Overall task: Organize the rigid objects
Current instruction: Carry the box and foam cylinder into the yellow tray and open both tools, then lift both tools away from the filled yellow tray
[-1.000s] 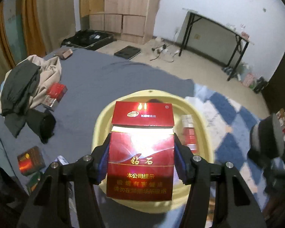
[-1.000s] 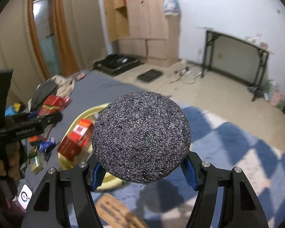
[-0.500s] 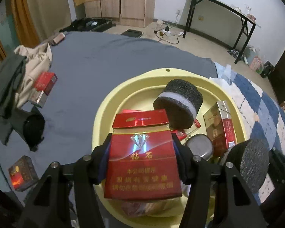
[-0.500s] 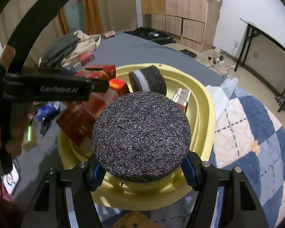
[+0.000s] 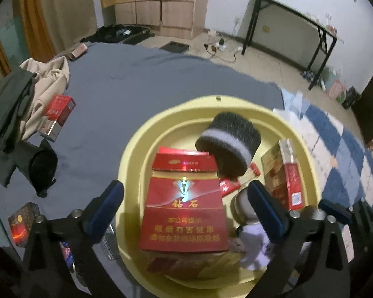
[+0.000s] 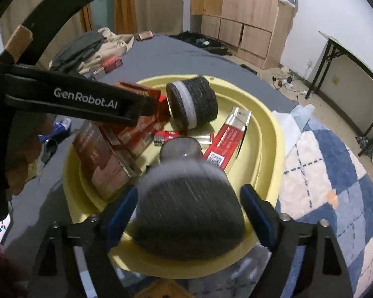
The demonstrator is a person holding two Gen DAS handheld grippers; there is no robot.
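A yellow basin sits on the grey cloth. My left gripper is open above it; a red cigarette carton lies loose between its spread fingers, on other boxes in the basin. My right gripper is open over the basin's near rim; a dark foam cylinder sits blurred between its fingers, with gaps on both sides. A second foam cylinder with a white band lies in the basin, beside a red box and a round metal tin.
On the grey cloth to the left lie clothes, a red box, a black pouch and a dark box. A blue-and-white checked rug lies on the right. A folding table and wooden cabinets stand behind.
Both grippers have opened over the basin. The red carton has left the left fingers and the foam cylinder has come free of the right fingers, dropping and blurred.
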